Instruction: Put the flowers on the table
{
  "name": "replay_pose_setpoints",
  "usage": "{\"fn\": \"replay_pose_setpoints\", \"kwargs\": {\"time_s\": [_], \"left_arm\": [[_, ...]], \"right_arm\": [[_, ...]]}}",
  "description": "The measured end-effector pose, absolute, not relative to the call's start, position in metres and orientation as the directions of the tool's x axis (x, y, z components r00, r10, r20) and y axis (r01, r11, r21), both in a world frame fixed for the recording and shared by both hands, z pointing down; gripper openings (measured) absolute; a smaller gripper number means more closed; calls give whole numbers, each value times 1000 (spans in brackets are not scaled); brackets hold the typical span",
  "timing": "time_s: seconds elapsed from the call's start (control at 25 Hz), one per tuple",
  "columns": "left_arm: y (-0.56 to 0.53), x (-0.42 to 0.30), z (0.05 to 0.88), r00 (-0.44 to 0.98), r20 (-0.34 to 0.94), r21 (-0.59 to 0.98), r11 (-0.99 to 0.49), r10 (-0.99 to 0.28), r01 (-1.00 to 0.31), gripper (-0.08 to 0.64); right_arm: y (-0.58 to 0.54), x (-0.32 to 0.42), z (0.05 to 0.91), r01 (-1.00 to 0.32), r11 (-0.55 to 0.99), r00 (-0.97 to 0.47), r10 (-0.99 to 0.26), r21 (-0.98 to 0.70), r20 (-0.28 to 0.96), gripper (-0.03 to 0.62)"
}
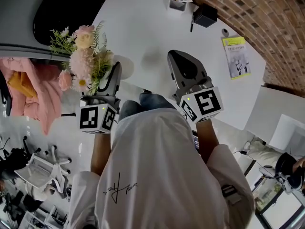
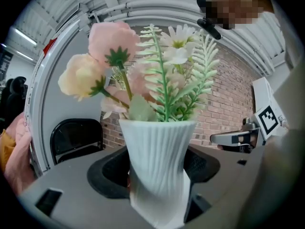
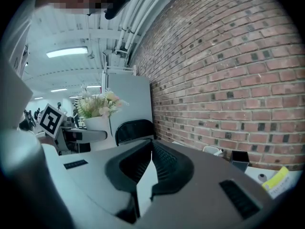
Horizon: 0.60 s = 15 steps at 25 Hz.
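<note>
One white rounded table (image 1: pixel 143 27) fills the head view's upper centre. At centre left, near its edge, the left gripper (image 1: pixel 113 75) clamps one white ribbed vase (image 2: pixel 157 161) of pink and cream artificial flowers (image 1: pixel 86 56). The right gripper (image 1: pixel 187 68), at centre, has its jaws together on nothing. Best keep the vase upright, lower it flat onto bare tabletop, then release.

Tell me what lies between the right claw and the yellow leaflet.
Nothing: the head view shows only bare white table between right claw and yellow leaflet.
</note>
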<state>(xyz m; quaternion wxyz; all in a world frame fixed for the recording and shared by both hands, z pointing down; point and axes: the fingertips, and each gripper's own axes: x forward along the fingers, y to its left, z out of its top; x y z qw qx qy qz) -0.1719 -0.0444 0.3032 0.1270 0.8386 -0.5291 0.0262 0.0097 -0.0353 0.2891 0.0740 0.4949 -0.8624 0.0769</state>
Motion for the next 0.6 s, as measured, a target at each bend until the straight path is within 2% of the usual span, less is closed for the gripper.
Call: {"fn": "replay_pose_setpoints", "kwargs": {"time_s": [0.6], "left_arm": [[-132, -172, 299, 504, 140, 167, -481, -852, -860, 330]], "right_arm": [[-98, -14, 301, -888, 454, -458, -858, -71, 234, 26]]}}
